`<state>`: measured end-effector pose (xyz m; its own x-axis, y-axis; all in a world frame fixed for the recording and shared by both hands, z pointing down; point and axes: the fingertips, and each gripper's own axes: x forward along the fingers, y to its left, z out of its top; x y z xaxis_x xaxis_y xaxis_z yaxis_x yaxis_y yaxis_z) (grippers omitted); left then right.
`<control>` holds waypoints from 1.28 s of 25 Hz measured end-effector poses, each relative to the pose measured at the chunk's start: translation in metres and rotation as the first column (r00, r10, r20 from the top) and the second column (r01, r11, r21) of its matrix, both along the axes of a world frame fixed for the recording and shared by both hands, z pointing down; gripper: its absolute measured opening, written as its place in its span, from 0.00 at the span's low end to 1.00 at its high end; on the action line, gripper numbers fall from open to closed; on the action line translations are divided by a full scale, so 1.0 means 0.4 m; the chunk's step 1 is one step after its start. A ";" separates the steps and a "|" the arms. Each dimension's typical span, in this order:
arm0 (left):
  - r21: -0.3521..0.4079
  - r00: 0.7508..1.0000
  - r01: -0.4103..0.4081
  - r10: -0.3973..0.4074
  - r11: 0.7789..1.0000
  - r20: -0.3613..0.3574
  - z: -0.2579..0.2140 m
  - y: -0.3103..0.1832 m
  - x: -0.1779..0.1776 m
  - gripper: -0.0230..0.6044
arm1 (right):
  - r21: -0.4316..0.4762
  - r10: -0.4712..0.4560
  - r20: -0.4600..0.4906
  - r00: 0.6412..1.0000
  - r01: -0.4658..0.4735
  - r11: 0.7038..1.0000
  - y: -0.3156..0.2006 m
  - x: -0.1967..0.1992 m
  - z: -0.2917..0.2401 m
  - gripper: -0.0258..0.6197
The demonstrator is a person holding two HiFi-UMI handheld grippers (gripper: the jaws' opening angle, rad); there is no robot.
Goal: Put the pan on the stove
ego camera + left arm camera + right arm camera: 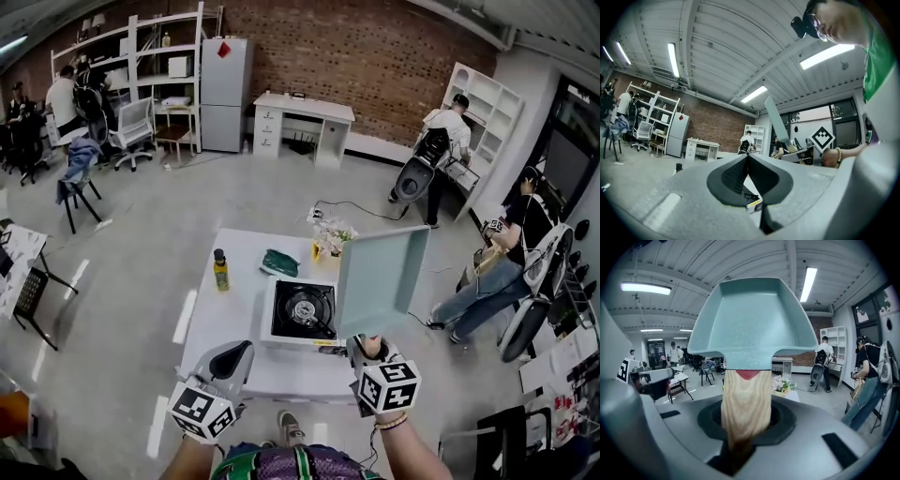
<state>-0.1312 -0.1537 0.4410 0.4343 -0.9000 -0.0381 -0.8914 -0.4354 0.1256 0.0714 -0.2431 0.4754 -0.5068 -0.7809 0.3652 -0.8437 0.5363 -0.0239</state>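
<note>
Left gripper (pixel 241 350) sits nearest you, low at the near left edge of the surface (pixel 234 323). Its jaws are pressed together with nothing between them. It has no job in this step, so park it off to the left, away from the stove.

Farther back on the left part of the surface: a small bottle (pixel 220 270) with a yellow label, then a folded green cloth (pixel 279 263). Neither one lies in the pan's way.

Centre: the stove (pixel 302 311), a single burner with its black top bare. Nothing is on it yet, so the task looks to be in the carrying stage.

Right of centre: the pan (pixel 380 272), pale teal and square, is in the air. It is tipped steeply on edge above the stove's right side and touches neither stove nor surface. A bunch of flowers (pixel 330 239) stands just behind the stove.

Right: your right gripper (pixel 367 345) is clamped on the pan's wooden handle (pixel 746 399). The right gripper view shows the handle running straight out between the jaws. The pan body rises directly beyond the gripper, open side toward its camera.

To do this step well:
- Bring the pan down to level before you lower it; as it stands it would land on its rim.
- Shift it left until the base is centred over the burner ring.
- Lower it slowly and let the base settle flat on the supports.
- Open the jaws only once the pan bears its own weight.
</note>
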 end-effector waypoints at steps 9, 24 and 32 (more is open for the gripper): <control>0.001 1.000 0.026 -0.026 1.000 0.012 0.007 -0.053 0.006 0.06 | -0.094 -0.034 -0.021 0.999 0.032 0.995 -0.101 -0.037 0.095 0.18; -0.056 0.996 0.090 -0.090 0.994 -0.003 0.053 -0.115 -0.015 0.06 | -0.225 -0.081 -0.081 0.993 0.060 0.973 -0.181 -0.078 0.254 0.18; -0.043 0.992 0.118 -0.116 0.992 0.051 0.018 -0.214 0.031 0.06 | -0.236 -0.123 -0.100 0.987 0.096 0.967 -0.247 -0.057 0.294 0.18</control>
